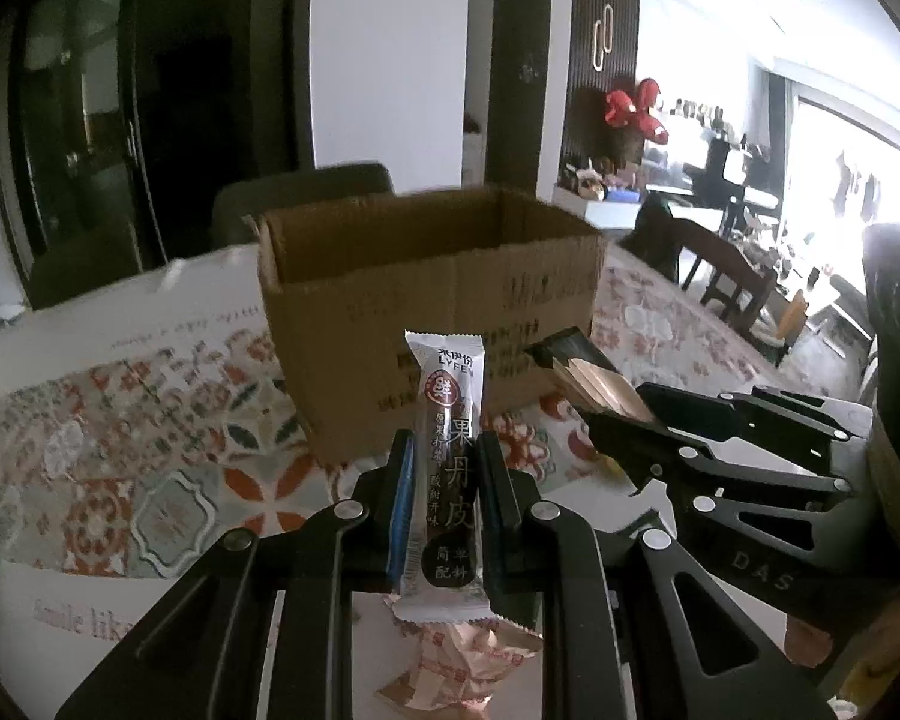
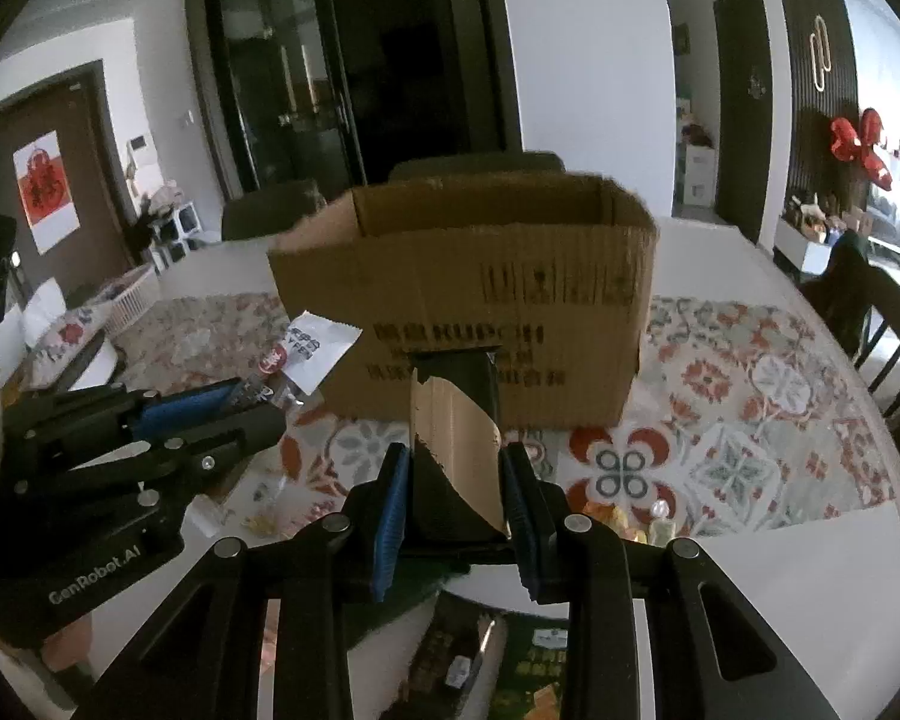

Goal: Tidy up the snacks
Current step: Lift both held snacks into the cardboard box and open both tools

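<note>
1. The left claw (image 1: 444, 516) grips only the long fruit-leather bar (image 1: 444, 450) by its edges; tilting over the cardboard box (image 1: 432, 306) could let it slide out early.
2. The right claw (image 2: 455, 498) is clenched on a dark torn-open packet (image 2: 456, 450), which could spill.
3. Both snacks hang above the tabletop (image 2: 780, 420), short of the box; more wrappers lie below.

Snacks lifted before the open box

A long white-and-brown fruit-leather stick pack (image 1: 447, 462) stands upright, pinched at mid-length, raised off the table. A black-and-tan packet (image 2: 456, 450) is likewise held upright beside it. The open brown cardboard box (image 1: 432, 306) sits just behind both, printed side facing, on the patterned cloth.
</note>
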A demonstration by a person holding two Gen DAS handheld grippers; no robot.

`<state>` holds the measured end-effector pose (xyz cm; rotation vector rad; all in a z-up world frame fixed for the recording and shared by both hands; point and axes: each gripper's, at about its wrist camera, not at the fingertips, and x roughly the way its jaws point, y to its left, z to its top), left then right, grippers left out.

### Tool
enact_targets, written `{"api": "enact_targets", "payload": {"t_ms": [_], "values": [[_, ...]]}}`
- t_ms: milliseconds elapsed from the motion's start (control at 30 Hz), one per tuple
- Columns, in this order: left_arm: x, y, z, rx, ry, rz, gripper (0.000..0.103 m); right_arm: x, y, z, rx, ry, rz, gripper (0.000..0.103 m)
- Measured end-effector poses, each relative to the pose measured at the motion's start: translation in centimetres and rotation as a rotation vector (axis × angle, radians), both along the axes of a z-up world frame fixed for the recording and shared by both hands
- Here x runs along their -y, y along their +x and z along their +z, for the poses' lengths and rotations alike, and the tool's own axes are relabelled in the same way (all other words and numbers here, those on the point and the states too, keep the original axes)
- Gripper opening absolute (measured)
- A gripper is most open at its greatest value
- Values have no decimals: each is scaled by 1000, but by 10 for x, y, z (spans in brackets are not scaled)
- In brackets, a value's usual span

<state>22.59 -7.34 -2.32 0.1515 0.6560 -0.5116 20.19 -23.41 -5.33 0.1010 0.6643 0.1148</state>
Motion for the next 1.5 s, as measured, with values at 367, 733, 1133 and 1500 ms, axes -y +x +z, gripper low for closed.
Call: {"api": "enact_targets", "payload": {"t_ms": [367,733,1133,1500], "values": [[-3,-1,36,104,-21,15,21,2,-2,38,113,3,-16,32],[1,22,62,173,-13,27,21,10,18,67,188,-5,-27,32],[12,69,78,197,5,20,21,13,63,91,217,-40,-10,32],[26,125,64,102,6,13,21,19,108,86,175,-90,-10,32]]}}
